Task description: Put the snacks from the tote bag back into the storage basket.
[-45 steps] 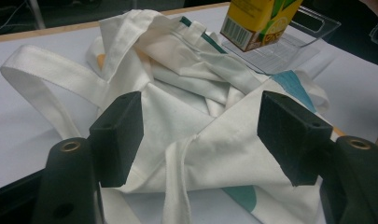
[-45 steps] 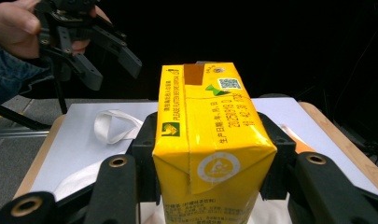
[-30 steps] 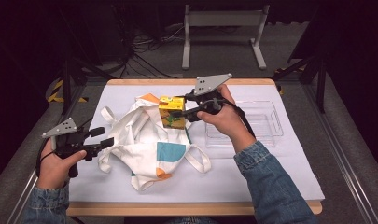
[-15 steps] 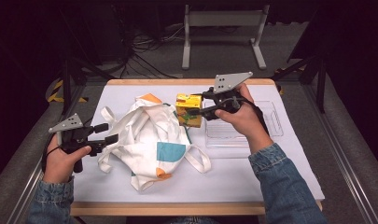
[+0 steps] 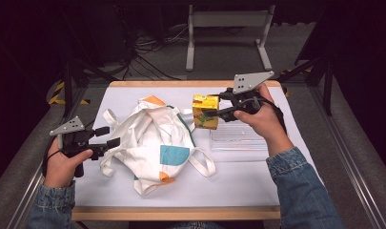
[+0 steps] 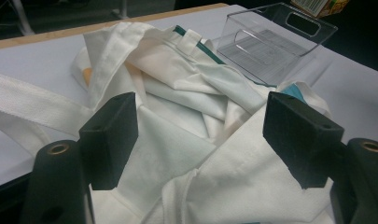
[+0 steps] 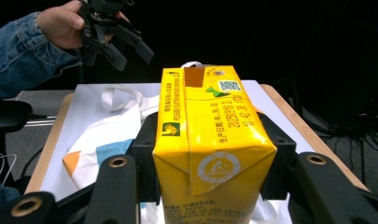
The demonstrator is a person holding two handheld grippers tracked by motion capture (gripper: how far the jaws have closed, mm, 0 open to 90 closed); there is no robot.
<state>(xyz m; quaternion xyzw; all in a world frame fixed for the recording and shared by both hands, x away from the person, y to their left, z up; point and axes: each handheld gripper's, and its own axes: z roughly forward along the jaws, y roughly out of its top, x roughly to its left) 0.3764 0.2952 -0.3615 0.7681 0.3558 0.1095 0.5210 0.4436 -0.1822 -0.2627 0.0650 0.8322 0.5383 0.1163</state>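
Right gripper point(image 5: 214, 112) clamped on yellow carton point(image 5: 205, 111) above clear tray point(image 5: 238, 138); left gripper point(image 5: 109, 137), jaws just opening, apart beside white bag point(image 5: 155, 143).

Between the right jaws: yellow rectangular drink carton point(image 7: 213, 144), green-and-white printed logos, dark text, brown patch on its top face. Right gripper point(image 5: 210, 113) black, grey three-cornered plate on top. Ahead of the left jaws: crumpled white cloth tote bag point(image 5: 155, 143) with teal and orange colour blocks, teal trim at the opening. Left gripper point(image 5: 107, 137) black too. Beyond the bag: clear plastic tray point(image 6: 275, 43), ribbed floor. Table point(image 5: 238, 183) white on top, light wood edge. Both sleeves blue denim.
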